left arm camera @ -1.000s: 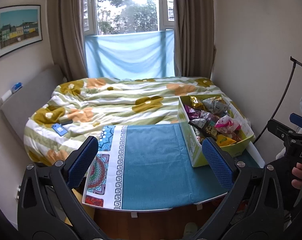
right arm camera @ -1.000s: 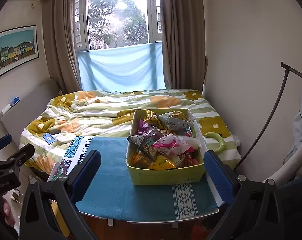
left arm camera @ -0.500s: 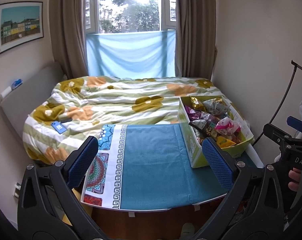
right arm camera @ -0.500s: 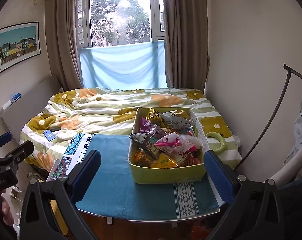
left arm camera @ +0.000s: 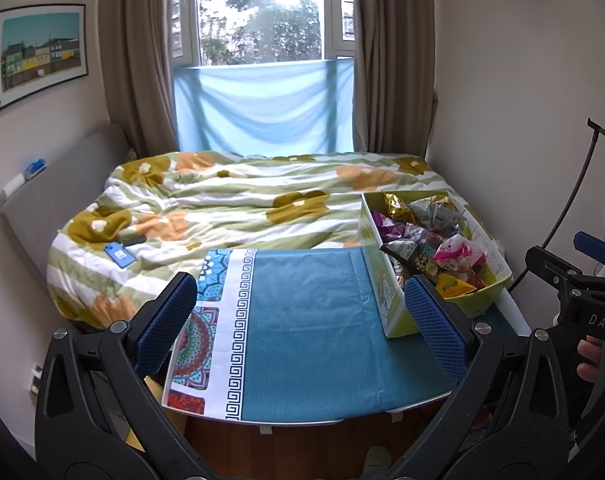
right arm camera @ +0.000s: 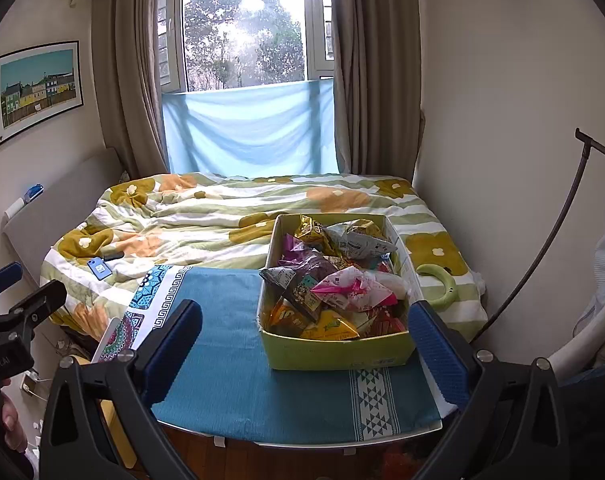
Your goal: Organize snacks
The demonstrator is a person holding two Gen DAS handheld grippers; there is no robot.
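Note:
A yellow-green cardboard box (right arm camera: 338,350) stands on the right part of a table under a teal cloth (right arm camera: 238,376). It is heaped with several snack packets (right arm camera: 334,280): gold, grey, pink, brown and orange ones. The box also shows at the right in the left wrist view (left arm camera: 390,296). My left gripper (left arm camera: 300,324) is open and empty, held before the table's near edge, left of the box. My right gripper (right arm camera: 306,348) is open and empty, held in front of the box and short of it.
Behind the table lies a bed with a flowered quilt (right arm camera: 206,216). A blue card (left arm camera: 119,255) and a dark object lie on its left side. A green ring (right arm camera: 436,286) lies on the quilt right of the box. A metal stand (right arm camera: 542,240) curves up at the right.
Both views have shifted slightly, with the table and box sitting a little lower and nearer in frame. Both grippers stay open and empty. Nothing on the table has moved.

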